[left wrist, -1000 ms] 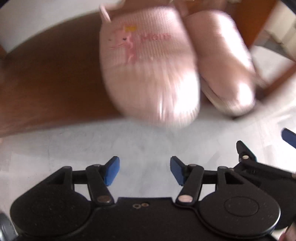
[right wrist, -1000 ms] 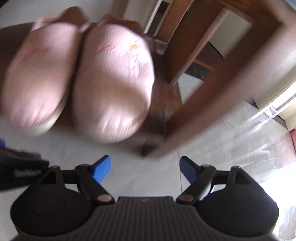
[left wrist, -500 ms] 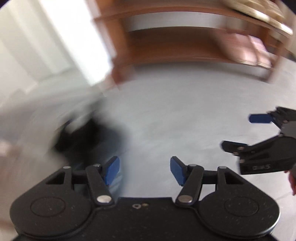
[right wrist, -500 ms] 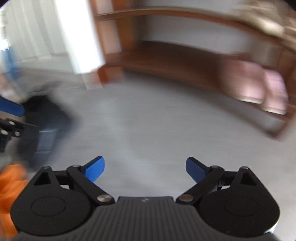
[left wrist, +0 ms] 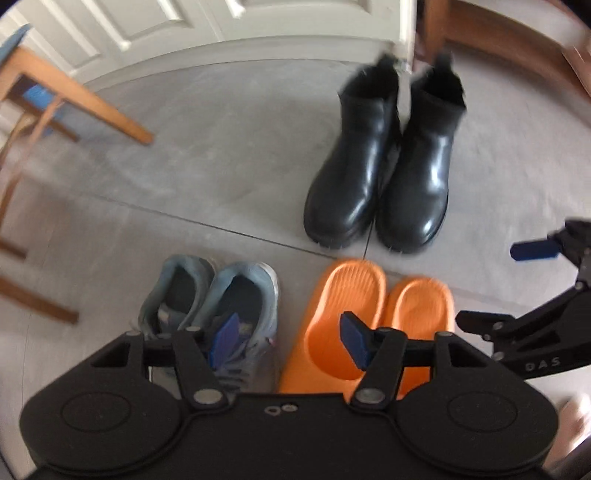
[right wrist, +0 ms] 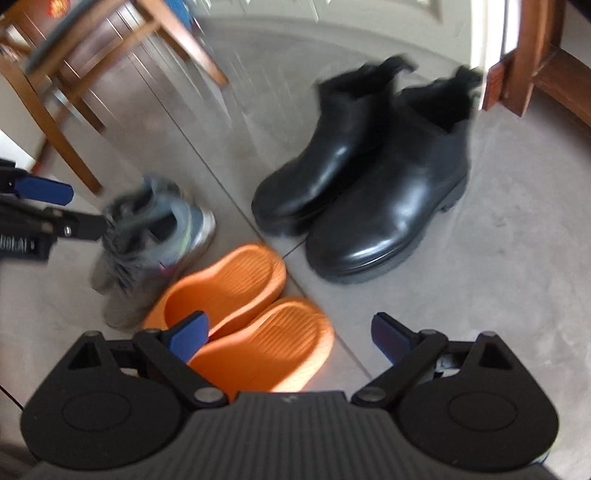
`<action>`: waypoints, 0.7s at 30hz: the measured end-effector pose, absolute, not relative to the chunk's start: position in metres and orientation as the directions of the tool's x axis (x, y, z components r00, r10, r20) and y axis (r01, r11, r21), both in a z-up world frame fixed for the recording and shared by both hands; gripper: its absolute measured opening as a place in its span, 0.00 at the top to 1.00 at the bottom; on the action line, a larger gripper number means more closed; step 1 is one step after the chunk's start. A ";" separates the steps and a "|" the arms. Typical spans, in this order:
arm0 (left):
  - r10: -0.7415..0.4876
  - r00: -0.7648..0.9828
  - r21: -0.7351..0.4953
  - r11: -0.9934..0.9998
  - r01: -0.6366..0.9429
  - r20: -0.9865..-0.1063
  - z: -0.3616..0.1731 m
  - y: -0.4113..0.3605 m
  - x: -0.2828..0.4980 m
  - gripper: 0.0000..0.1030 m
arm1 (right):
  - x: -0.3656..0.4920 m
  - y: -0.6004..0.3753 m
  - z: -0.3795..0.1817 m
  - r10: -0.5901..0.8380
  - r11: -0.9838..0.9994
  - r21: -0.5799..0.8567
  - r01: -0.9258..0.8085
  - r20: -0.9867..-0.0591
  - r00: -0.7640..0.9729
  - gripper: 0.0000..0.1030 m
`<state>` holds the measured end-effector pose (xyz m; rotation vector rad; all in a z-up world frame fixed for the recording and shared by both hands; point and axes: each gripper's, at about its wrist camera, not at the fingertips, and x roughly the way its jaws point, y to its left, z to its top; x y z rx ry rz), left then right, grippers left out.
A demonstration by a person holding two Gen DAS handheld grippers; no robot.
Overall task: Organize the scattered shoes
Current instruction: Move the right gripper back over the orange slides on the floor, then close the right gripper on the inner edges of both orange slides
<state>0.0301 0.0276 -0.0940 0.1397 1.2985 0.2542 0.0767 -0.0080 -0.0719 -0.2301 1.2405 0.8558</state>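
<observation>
Three pairs stand on the grey floor. Black ankle boots (left wrist: 384, 173) (right wrist: 369, 192) are farthest away. Orange slippers (left wrist: 354, 306) (right wrist: 236, 295) lie side by side close to me, with grey-blue sneakers (left wrist: 207, 299) (right wrist: 147, 251) to their left. My left gripper (left wrist: 290, 339) hangs open above the right sneaker and the left slipper, nothing between its blue pads. My right gripper (right wrist: 290, 332) is wide open over the slippers, empty too. Each gripper also shows at the edge of the other's view: right gripper (left wrist: 506, 284), left gripper (right wrist: 62, 206).
A wooden chair (left wrist: 74, 96) (right wrist: 110, 55) stands on the left, its legs reaching near the sneakers. A white door (left wrist: 221, 22) closes off the back. The brown wooden rack (left wrist: 517, 40) (right wrist: 524, 66) is at the far right. Bare floor lies right of the boots.
Both grippers swung away from the pink slippers on the wooden rack, across the floor, to above the three other pairs. The right jaws stand wider than a second ago.
</observation>
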 end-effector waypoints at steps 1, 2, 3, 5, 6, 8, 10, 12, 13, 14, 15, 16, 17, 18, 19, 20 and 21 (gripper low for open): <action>0.260 0.261 0.243 0.965 -0.095 -0.930 -0.098 0.036 0.025 0.41 | 0.068 0.009 -0.078 0.397 0.684 0.248 -0.686 -0.916 0.064 0.06; 0.253 0.280 0.239 0.967 -0.082 -0.926 -0.101 0.046 0.018 0.41 | 0.059 0.020 -0.081 0.365 0.690 0.232 -0.685 -0.929 0.053 0.06; 0.246 0.291 0.234 0.969 -0.074 -0.925 -0.103 0.054 0.012 0.41 | 0.055 0.024 -0.083 0.353 0.697 0.234 -0.678 -0.935 0.042 0.06; 0.233 0.295 0.221 0.973 -0.072 -0.927 -0.108 0.068 0.002 0.41 | 0.059 0.018 -0.095 0.346 0.715 0.258 -0.650 -0.938 0.008 0.06; 0.230 0.299 0.218 0.973 -0.072 -0.926 -0.111 0.074 0.000 0.41 | 0.059 0.021 -0.099 0.342 0.734 0.279 -0.619 -0.940 -0.017 0.06; 0.215 0.311 0.208 0.977 -0.056 -0.926 -0.124 0.086 -0.008 0.41 | 0.068 0.028 -0.114 0.309 0.847 0.313 -0.429 -0.948 -0.082 0.06; 0.199 0.320 0.201 0.979 -0.029 -0.926 -0.131 0.092 -0.015 0.41 | 0.079 0.033 -0.129 0.271 0.910 0.296 -0.291 -0.955 -0.124 0.06; 0.183 0.321 0.191 0.981 -0.007 -0.929 -0.140 0.091 -0.018 0.41 | 0.086 0.042 -0.141 0.240 0.940 0.265 -0.214 -0.961 -0.136 0.06; 0.174 0.319 0.184 0.983 0.001 -0.932 -0.142 0.091 -0.019 0.41 | 0.088 0.051 -0.148 0.221 0.950 0.245 -0.192 -0.966 -0.134 0.06; 0.163 0.317 0.175 0.985 0.009 -0.934 -0.146 0.091 -0.021 0.41 | 0.089 0.059 -0.155 0.192 0.960 0.213 -0.180 -0.973 -0.125 0.06; 0.157 0.315 0.168 0.986 0.010 -0.936 -0.148 0.091 -0.021 0.41 | 0.089 0.064 -0.160 0.159 0.971 0.177 -0.164 -0.980 -0.117 0.06; 0.149 0.313 0.159 0.987 0.007 -0.938 -0.152 0.092 -0.022 0.41 | 0.089 0.067 -0.164 0.136 0.977 0.153 -0.151 -0.984 -0.114 0.06; 0.136 0.310 0.144 0.990 0.002 -0.941 -0.156 0.094 -0.021 0.41 | 0.087 0.072 -0.172 0.110 0.982 0.127 -0.137 -0.986 -0.127 0.06; 0.123 0.309 0.129 0.992 -0.002 -0.943 -0.159 0.096 -0.021 0.41 | 0.084 0.077 -0.181 0.090 0.987 0.109 -0.121 -0.984 -0.151 0.06; 0.110 0.308 0.114 0.993 -0.004 -0.945 -0.162 0.098 -0.021 0.41 | 0.082 0.079 -0.184 0.084 0.988 0.103 -0.112 -0.983 -0.165 0.06; 0.101 0.309 0.104 0.995 -0.007 -0.946 -0.164 0.099 -0.020 0.41 | 0.081 0.081 -0.190 0.073 0.991 0.093 -0.099 -0.980 -0.186 0.06; 0.097 0.313 0.099 0.995 -0.009 -0.945 -0.165 0.100 -0.020 0.41 | 0.080 0.084 -0.198 0.058 0.994 0.077 -0.081 -0.975 -0.217 0.07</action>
